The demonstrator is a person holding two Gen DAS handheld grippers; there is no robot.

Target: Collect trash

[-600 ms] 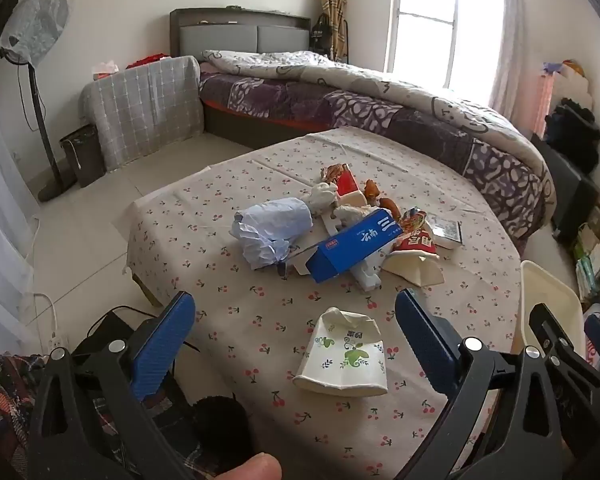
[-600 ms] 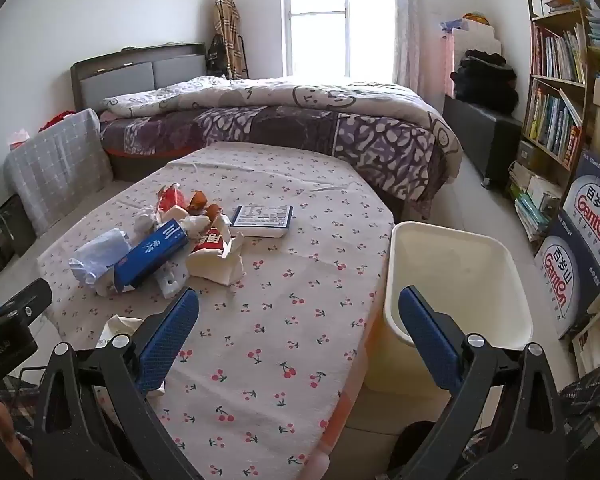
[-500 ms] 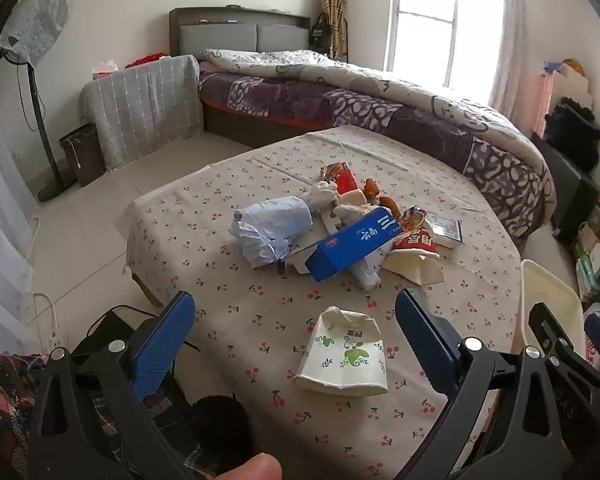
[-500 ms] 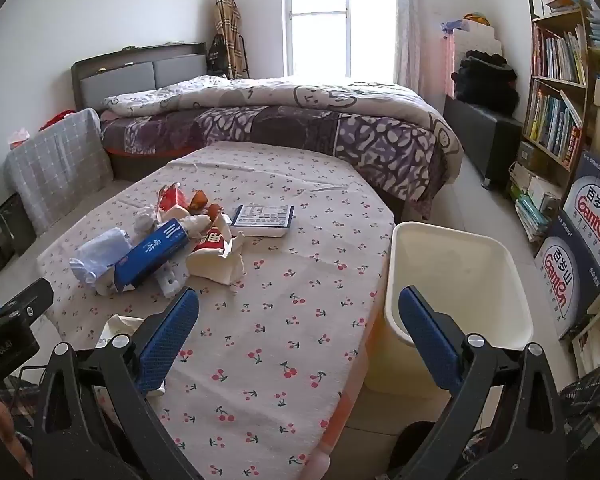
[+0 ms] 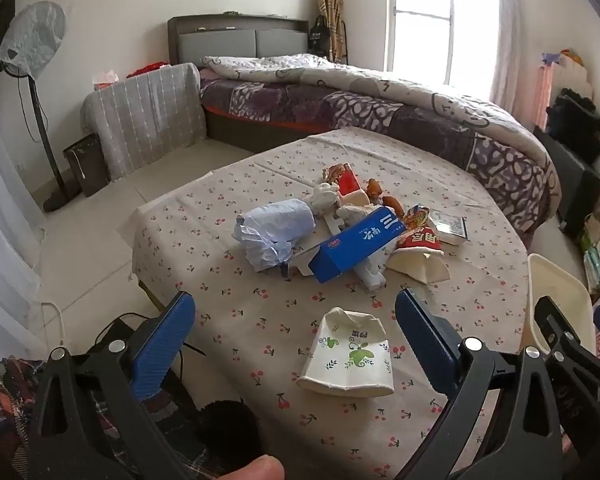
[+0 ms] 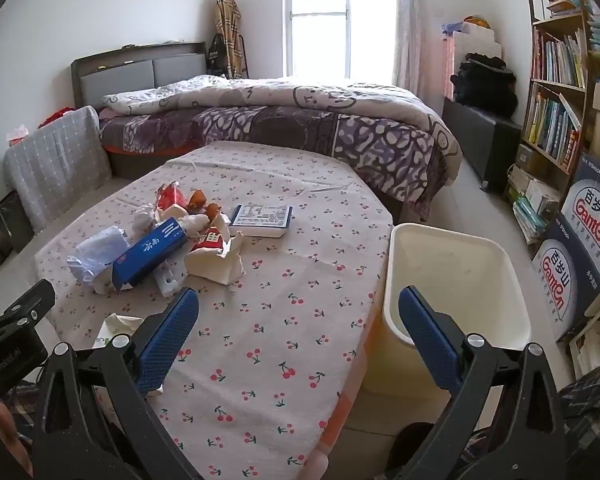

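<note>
Left gripper [image 5: 294, 334]: spread to full width, blue pads clear of everything, nothing held, poised above the near edge of the cherry-print tablecloth [image 5: 236, 312]. Right gripper [image 6: 298, 330]: equally wide, empty, angled down over the same cloth toward its right-hand edge.

Nearest trash on the tablecloth: crushed paper cup [image 5: 348, 354] with green leaf print, lying on its side, framed between the left gripper's pads but not touched. In the right wrist view, only partly visible behind that gripper's left finger.

Further in, at the middle of the tablecloth: trash pile. Crumpled pale-blue plastic bag [image 5: 274, 230] on the pile's left; blue carton [image 5: 358, 244] lying diagonally across white packaging; torn cream paper bag [image 6: 216, 264] on the pile's right with a red snack wrapper [image 5: 420, 236] resting on it; red-and-orange wrappers [image 5: 344, 178] and white wadded paper at the pile's far side.

Just right of the pile: flat white box with a blue printed top [image 6: 262, 220], apart from the paper bag.

Off the tablecloth's right edge, on the floor: cream plastic bin [image 6: 512, 280], open-topped, interior bare where visible.

Beyond the tablecloth's far edge: bed [image 6: 300, 120] with patterned quilt. Right of the bin: bookshelf [image 6: 556, 92] and stacked printed cartons [image 6: 580, 240].
</note>
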